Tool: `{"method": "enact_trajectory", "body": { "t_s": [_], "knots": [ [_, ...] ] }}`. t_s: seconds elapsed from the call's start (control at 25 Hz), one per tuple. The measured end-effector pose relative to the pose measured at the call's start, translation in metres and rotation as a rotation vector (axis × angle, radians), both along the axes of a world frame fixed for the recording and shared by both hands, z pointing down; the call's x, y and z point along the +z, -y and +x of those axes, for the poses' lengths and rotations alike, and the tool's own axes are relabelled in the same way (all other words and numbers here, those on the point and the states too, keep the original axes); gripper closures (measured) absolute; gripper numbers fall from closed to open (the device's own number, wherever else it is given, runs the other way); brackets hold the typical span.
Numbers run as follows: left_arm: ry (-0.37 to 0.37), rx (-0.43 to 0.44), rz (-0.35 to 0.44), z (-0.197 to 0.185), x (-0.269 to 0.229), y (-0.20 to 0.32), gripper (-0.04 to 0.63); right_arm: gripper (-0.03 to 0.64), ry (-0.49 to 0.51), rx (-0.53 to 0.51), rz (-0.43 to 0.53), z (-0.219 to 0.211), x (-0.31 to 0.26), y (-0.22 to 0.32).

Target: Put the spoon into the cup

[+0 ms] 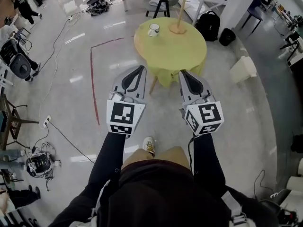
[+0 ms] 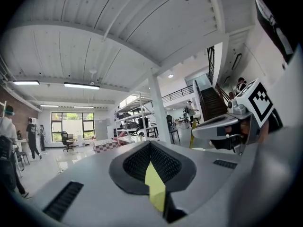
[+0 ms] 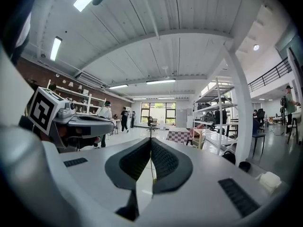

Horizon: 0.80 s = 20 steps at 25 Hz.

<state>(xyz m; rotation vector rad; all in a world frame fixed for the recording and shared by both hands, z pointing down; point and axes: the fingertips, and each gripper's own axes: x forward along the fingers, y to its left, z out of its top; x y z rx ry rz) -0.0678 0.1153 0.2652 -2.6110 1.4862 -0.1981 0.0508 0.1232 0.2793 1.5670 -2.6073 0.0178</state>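
A round table with a yellow-green cloth (image 1: 175, 53) stands ahead on the shiny floor. On its far left sits a white cup (image 1: 153, 30), and beside that a round wooden base with an upright rod (image 1: 178, 26). I cannot make out a spoon at this distance. My left gripper (image 1: 140, 68) and right gripper (image 1: 182, 73) are held level side by side, short of the table's near edge, both shut and empty. The left gripper's (image 2: 150, 144) jaws meet at the tip in its own view, as do the right gripper's (image 3: 151, 140) in the right gripper view.
A red tape line (image 1: 92, 74) runs across the floor left of the table. A black backpack (image 1: 208, 25), a dark bag (image 1: 227, 37) and a white box (image 1: 243, 69) lie to the table's right. A stool (image 1: 159, 6) stands behind it. Cables trail at the left.
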Motion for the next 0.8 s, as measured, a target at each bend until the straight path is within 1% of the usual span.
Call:
{"method": "enact_trajectory", "body": {
  "t_s": [0.28, 0.44, 0.8],
  "knots": [
    [-0.003, -0.013, -0.020, -0.017, 0.009, 0.043, 0.578, 0.586, -0.009, 0.003, -0.017, -0.011, 0.010, 0.040],
    [-0.007, -0.025, -0.026, -0.019, 0.015, 0.069, 0.578, 0.586, -0.005, -0.011, -0.018, -0.013, 0.014, 0.066],
    [0.012, -0.048, -0.027, -0.015, 0.021, 0.154, 0.578, 0.586, 0.001, -0.049, -0.011, -0.013, 0.018, 0.156]
  ]
}}
